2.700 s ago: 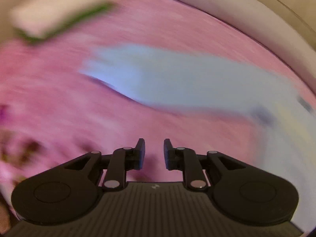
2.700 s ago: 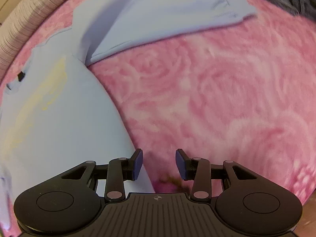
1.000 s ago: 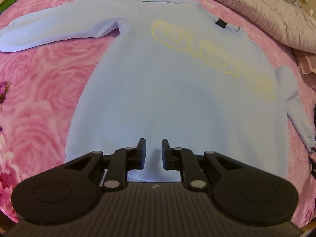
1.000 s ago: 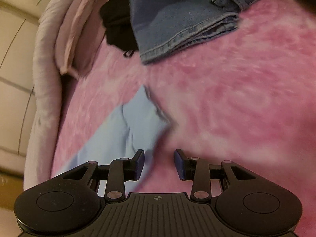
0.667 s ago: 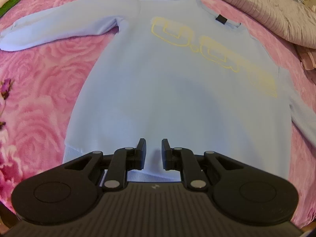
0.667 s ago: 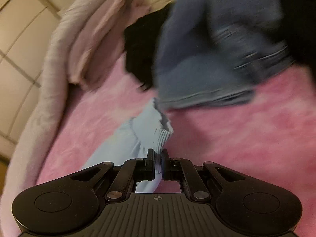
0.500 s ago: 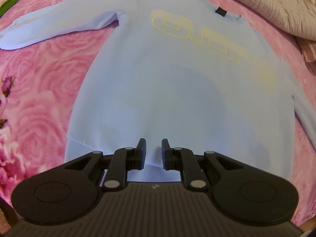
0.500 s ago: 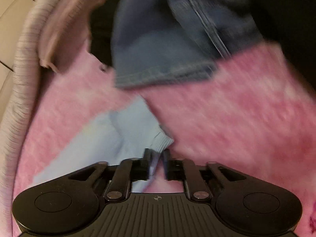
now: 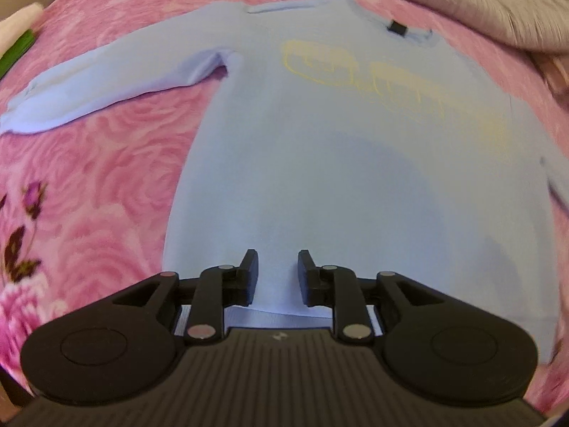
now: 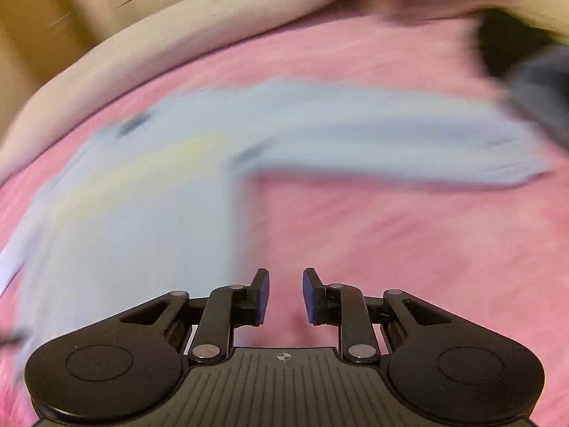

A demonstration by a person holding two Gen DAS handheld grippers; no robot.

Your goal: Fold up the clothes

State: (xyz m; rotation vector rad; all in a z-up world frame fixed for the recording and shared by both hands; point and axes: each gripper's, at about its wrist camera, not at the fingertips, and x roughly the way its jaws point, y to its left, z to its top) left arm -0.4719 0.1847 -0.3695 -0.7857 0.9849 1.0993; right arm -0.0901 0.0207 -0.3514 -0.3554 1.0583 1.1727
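Note:
A light blue sweatshirt (image 9: 355, 163) with yellow lettering and a black neck tag (image 9: 397, 29) lies flat, front up, on the pink rose bedspread (image 9: 89, 185). Its left sleeve (image 9: 106, 82) stretches out to the left. My left gripper (image 9: 275, 270) hovers over the hem, its jaws opening, with fabric below them but nothing pinched. The right wrist view is blurred: the sweatshirt (image 10: 142, 220) fills the left and its other sleeve (image 10: 391, 135) lies stretched to the right. My right gripper (image 10: 285, 293) is over bare bedspread beside the body's edge, jaws opening and empty.
A grey striped pillow (image 9: 480, 7) lines the far edge of the bed. Dark clothes and jeans (image 10: 533, 85) are piled at the far right, close to the sleeve's cuff. A white and green item (image 9: 17, 32) sits at the far left corner.
The right gripper let go of the sleeve cuff it had pinched and swung away, now facing the sweatshirt's side. The left gripper stayed over the hem and its jaws widened.

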